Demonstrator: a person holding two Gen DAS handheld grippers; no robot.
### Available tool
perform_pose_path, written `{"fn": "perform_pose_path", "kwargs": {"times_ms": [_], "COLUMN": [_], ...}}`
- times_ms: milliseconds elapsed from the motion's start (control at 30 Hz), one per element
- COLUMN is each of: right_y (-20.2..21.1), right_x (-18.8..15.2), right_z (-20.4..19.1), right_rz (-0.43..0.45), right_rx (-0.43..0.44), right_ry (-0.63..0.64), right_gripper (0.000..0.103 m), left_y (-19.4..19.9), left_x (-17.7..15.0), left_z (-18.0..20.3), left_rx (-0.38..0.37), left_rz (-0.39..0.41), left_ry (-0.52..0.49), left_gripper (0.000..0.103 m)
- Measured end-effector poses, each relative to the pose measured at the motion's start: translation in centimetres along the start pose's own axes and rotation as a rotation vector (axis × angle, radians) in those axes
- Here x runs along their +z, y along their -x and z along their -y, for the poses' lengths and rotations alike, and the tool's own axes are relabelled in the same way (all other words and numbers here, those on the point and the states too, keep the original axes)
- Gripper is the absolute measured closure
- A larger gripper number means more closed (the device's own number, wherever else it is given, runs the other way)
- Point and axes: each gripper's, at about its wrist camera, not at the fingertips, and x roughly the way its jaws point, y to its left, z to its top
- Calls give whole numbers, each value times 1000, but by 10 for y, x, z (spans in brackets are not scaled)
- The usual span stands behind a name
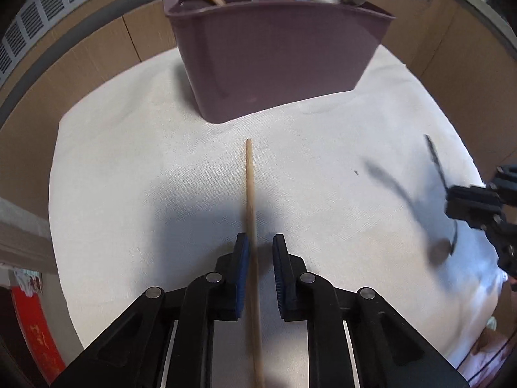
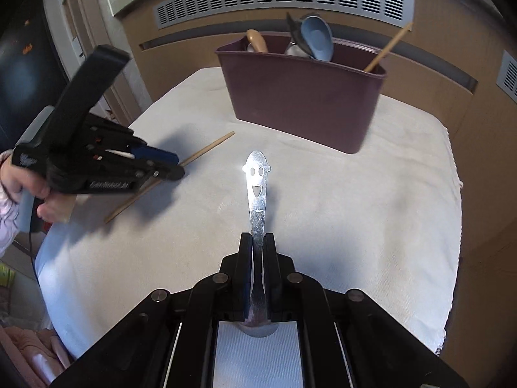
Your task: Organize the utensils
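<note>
- A maroon plastic bin (image 2: 307,103) stands upright at the far side of the white cloth (image 2: 355,226) that covers the table.
- Inside it, at the left end, a rounded wooden handle (image 2: 257,40) pokes above the rim; in the middle stands a blue-grey ladle or big spoon (image 2: 318,40) with something metallic behind it, too blurred to name; at the right end a thin wooden stick (image 2: 387,47) leans out over the corner.
- The right gripper (image 2: 258,242) is clamped on a metal spoon (image 2: 257,187), its handle end cut with a smiling face pointing toward the bin and its bowl back under the jaws.
- The left gripper (image 1: 260,252) has its jaws narrow around a wooden chopstick (image 1: 249,177) lying on the cloth; the stick touches the left pad (image 1: 242,274), with a gap to the right one.
- A hand (image 2: 19,184) holds the left tool's grip.
</note>
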Motion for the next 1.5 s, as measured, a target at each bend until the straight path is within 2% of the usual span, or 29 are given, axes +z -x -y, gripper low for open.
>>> {"fn": "perform_pose_path", "kwargs": {"times_ms": [100,133,267,467,667,867,1000,1067,1167,1300,1433,1500], "right_y": [4,7,0,12,32,81,120,133,138,117,77,56], "right_x": [-5,-6,-3,-2,3,24,51,61,68,59,38,28], "right_z": [6,8,8,5,5,1,-2,-1,0,7,8,6], "right_rz": [11,14,23,55,106,232,339,364,368,290,165,103], "right_rx": [12,14,20,27,27,18,-29,-41,-77,-86,-37,-8], "right_ry": [-26,-33,-60,-72,-99,-104,-69,-57,-38,-24,-4,-6], "right_gripper": [97,97,97,97,97,101,102,102,102,101,99,91], "left_y": [-4,-4,3,49,115,189,221,228,223,206,183,175], "left_x": [7,7,1,-24,-39,-20,-8,-4,-4,-17,-27,-32], "left_z": [-1,0,3,11,18,23,25,27,26,18,7,2], "left_rx": [-5,-6,-20,-72,-123,-123,-106,-112,-117,-121,-142,-144], "left_rz": [-15,-14,22,220,456,721,831,848,832,771,721,709], "left_ry": [15,17,56,145,205,195,168,160,165,201,255,276], "left_gripper": [89,94,97,97,97,97,97,97,97,97,97,97]}}
